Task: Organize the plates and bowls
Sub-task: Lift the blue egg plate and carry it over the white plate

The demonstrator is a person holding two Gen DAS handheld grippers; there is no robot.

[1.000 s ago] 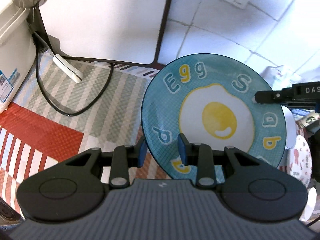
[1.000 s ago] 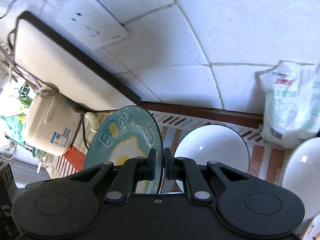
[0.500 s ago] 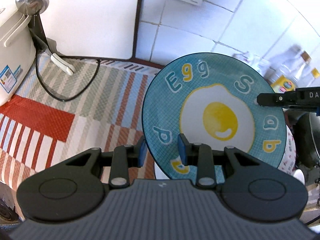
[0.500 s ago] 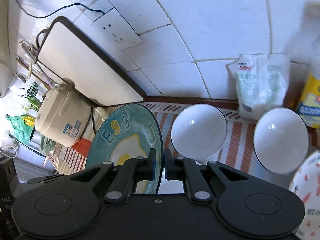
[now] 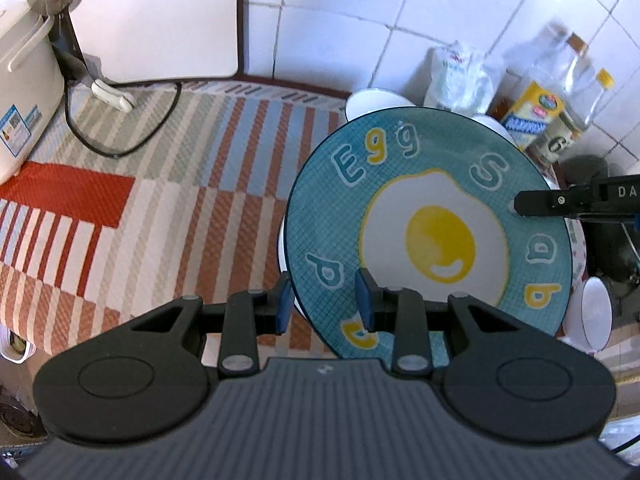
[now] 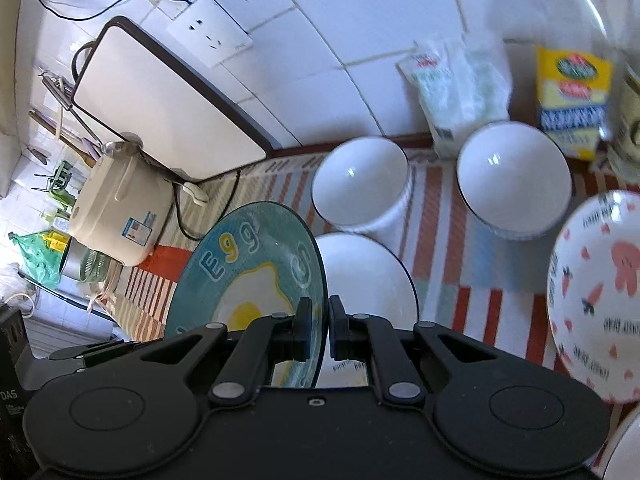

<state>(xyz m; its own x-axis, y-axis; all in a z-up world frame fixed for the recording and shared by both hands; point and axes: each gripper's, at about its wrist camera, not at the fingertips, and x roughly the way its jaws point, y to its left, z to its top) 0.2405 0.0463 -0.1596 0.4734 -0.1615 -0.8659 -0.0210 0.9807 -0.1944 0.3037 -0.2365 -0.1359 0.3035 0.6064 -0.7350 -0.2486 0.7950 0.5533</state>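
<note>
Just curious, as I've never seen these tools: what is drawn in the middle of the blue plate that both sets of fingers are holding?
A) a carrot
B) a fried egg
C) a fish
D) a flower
B: the blue plate shows a white fried egg with a yellow yolk at its centre, with the letters "Egg" along its rim.

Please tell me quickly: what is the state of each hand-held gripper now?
Left hand-held gripper: closed on the rim of the egg plate.
Right hand-held gripper: closed on the same plate's opposite rim.
</note>
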